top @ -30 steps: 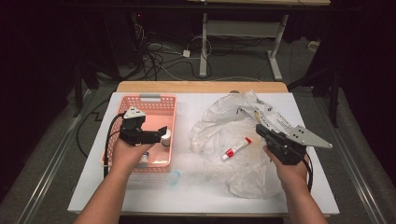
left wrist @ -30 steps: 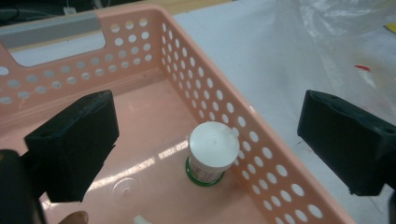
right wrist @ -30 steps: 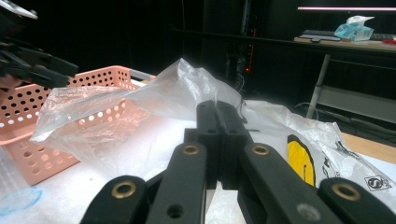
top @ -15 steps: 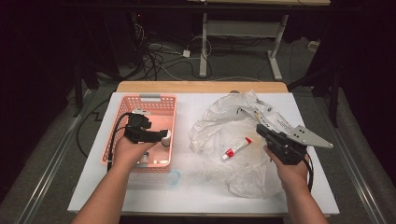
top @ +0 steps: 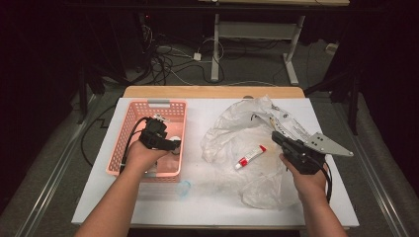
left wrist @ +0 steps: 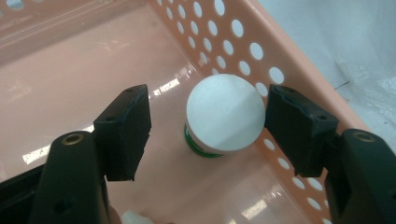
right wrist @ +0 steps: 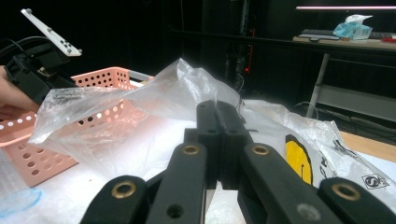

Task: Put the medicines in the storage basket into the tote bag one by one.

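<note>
A small jar with a white lid (left wrist: 224, 112) and a green band stands in the pink perforated basket (top: 148, 106), close to its right wall (left wrist: 289, 56). My left gripper (top: 170, 146) reaches down into the basket with the jar between its jaws (left wrist: 210, 116). The jaws have just been closing; the right pad sits at the lid's edge and the left pad is still a gap away. My right gripper (top: 274, 134) is shut on the edge of a clear plastic bag (top: 232, 133), holding the film (right wrist: 140, 100) raised at its tips (right wrist: 217, 109).
A red-and-white tube (top: 249, 157) lies on the bag. A small clear bluish lid (top: 184, 187) rests on the white table in front of the basket. A small white object (left wrist: 135, 217) lies on the basket floor below the jaws. Cables and desk legs lie beyond the table.
My left gripper has sunk into the basket and shifted toward the jar, and its jaws have narrowed around it. The right gripper and the bag have stayed still.
</note>
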The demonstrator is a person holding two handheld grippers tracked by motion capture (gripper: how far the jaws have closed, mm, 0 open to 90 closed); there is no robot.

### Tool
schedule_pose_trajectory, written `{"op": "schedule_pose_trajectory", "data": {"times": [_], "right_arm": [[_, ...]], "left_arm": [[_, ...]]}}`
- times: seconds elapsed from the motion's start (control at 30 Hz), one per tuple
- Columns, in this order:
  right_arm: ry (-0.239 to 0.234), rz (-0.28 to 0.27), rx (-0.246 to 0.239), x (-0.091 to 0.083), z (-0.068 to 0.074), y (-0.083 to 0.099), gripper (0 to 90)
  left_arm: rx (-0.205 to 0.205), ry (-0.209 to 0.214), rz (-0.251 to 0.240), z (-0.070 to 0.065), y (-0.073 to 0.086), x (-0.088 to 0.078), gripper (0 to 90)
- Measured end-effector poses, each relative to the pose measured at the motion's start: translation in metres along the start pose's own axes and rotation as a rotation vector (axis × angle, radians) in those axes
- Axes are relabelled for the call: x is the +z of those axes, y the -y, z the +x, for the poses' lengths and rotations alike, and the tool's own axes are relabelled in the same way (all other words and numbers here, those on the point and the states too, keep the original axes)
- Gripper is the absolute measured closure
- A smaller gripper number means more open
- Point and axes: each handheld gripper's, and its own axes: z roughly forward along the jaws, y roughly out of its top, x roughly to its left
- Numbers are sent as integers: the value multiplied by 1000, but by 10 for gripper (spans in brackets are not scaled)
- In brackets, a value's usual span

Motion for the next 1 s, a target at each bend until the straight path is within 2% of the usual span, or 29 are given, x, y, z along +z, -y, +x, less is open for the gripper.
{"op": "schedule_pose_trajectory", "data": {"times": [0.13, 0.33, 0.53, 0.67, 0.83, 1.0], "right_arm": [[0, 0, -4, 0, 0, 0, 900], [-2, 1, -2, 1, 1, 1, 900], [-2, 2, 1, 1, 1, 1, 900], [-2, 2, 1, 1, 1, 1, 900], [-1, 2, -2, 0, 1, 1, 900], [-2, 2, -2, 0, 1, 1, 900]], "left_arm": [[-11, 10, 16, 3, -2, 5, 315], [-5, -1, 40, 5, -6, 13, 357], [7, 11, 27, 7, -6, 17, 412], [18, -5, 23, 4, -6, 19, 470], [21, -12, 23, 3, -6, 19, 480], [38, -47, 25, -1, -7, 18, 483]]}}
